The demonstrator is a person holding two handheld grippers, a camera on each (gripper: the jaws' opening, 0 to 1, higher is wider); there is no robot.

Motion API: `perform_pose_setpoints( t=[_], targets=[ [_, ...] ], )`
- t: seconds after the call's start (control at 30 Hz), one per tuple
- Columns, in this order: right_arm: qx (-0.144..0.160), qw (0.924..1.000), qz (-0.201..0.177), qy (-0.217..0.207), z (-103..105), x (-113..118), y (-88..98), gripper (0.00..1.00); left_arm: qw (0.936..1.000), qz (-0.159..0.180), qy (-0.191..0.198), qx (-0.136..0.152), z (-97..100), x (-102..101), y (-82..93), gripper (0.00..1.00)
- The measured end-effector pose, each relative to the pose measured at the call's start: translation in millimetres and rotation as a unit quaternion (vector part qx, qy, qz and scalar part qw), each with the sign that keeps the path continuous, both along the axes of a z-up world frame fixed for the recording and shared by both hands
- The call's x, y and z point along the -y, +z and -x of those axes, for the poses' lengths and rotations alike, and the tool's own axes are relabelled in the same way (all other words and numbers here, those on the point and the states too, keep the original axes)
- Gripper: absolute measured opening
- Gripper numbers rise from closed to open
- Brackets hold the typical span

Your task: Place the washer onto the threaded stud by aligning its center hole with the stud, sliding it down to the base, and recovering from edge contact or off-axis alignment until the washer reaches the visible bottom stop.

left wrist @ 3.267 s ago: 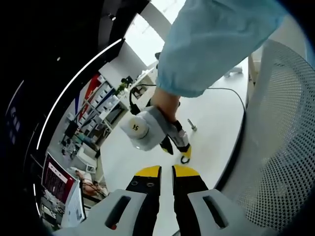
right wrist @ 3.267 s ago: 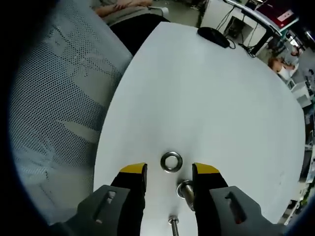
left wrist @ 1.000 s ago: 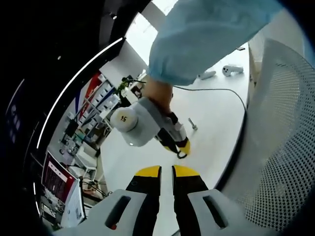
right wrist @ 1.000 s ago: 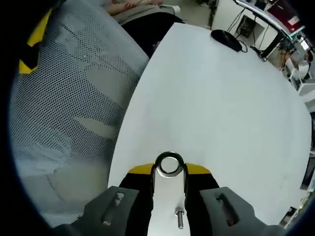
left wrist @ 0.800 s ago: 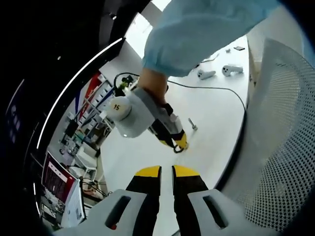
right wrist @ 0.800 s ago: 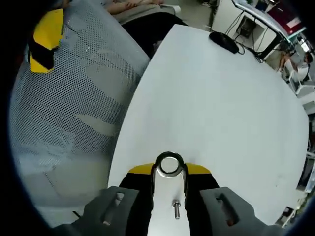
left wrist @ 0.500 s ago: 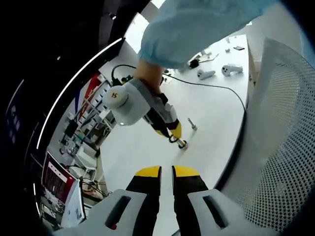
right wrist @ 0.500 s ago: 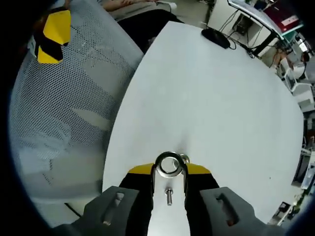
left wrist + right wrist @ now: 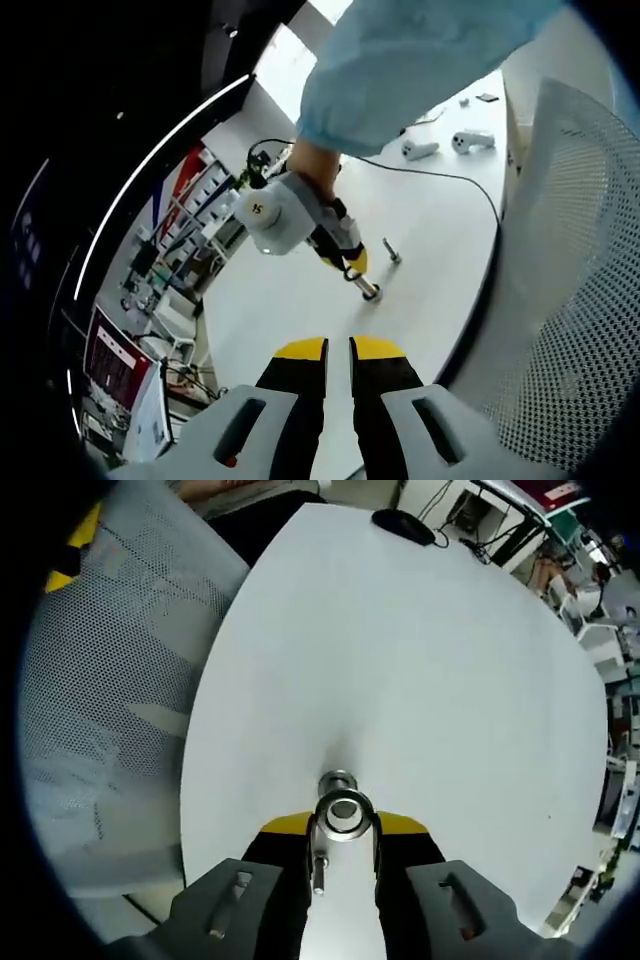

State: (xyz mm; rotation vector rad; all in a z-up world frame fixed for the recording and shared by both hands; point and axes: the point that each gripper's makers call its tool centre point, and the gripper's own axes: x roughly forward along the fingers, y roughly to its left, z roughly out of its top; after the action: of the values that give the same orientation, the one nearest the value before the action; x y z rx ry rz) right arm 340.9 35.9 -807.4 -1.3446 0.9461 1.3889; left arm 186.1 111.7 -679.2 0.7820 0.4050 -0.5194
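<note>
My right gripper is shut on a steel washer, held flat between its yellow-tipped jaws. An upright threaded stud stands on the white table and touches the washer's far edge. I cannot tell whether the stud is inside the hole. In the left gripper view, a hand in a light blue sleeve holds the right gripper low over the stud. My left gripper hangs back from the table edge, shut and holding nothing.
A loose bolt lies on the table between my right jaws; the bolt lies just past the stud. A white mesh chair borders the table. A black mouse and two white controllers lie farther away.
The right gripper carried the washer forward and down until it met the stud. The loose bolt slid back between the jaws as the view moved. My left gripper stayed put.
</note>
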Motion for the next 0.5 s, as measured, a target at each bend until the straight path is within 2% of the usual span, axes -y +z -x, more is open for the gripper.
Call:
perform_pose_setpoints(
  t=[0.5],
  targets=[
    [-0.014, 0.9998, 0.015, 0.007, -1.4, -3.4, -14.5, 0.23, 1.0000, 0.000, 0.006, -0.005, -0.6, -1.9, -1.8, 0.06]
  ],
)
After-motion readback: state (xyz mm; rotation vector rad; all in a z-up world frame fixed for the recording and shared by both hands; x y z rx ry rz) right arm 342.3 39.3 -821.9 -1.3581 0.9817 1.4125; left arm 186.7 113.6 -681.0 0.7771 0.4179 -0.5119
